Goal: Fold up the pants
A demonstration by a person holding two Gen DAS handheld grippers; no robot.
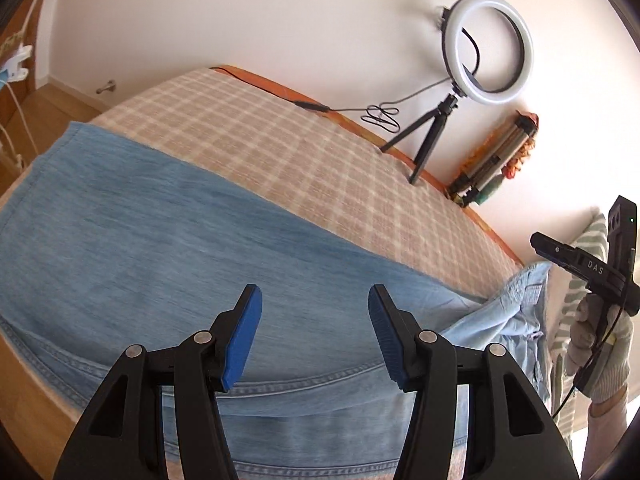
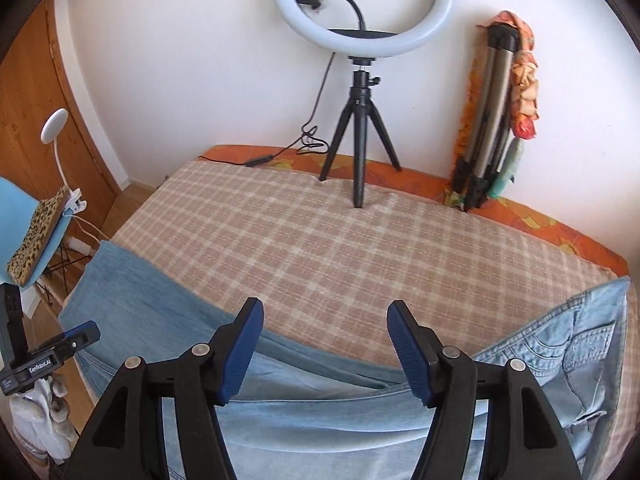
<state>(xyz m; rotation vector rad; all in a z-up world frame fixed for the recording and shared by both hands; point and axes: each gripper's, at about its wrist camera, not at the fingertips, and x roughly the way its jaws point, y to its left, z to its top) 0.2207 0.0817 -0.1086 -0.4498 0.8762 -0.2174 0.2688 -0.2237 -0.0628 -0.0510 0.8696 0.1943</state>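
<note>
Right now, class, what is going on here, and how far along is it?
A person holds a gripper in each hand over light blue jeans spread on a checked bed cover. The left gripper and right gripper are both open, holding nothing. The legs lie one on the other, stretching left, with the waist at the right. A ring light stands by the wall.

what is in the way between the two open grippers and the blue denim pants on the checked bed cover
Nothing visible. The left gripper and right gripper are both open above the blue denim pants, with only air between. The white ring light on its black tripod stands far off by the wall.
</note>
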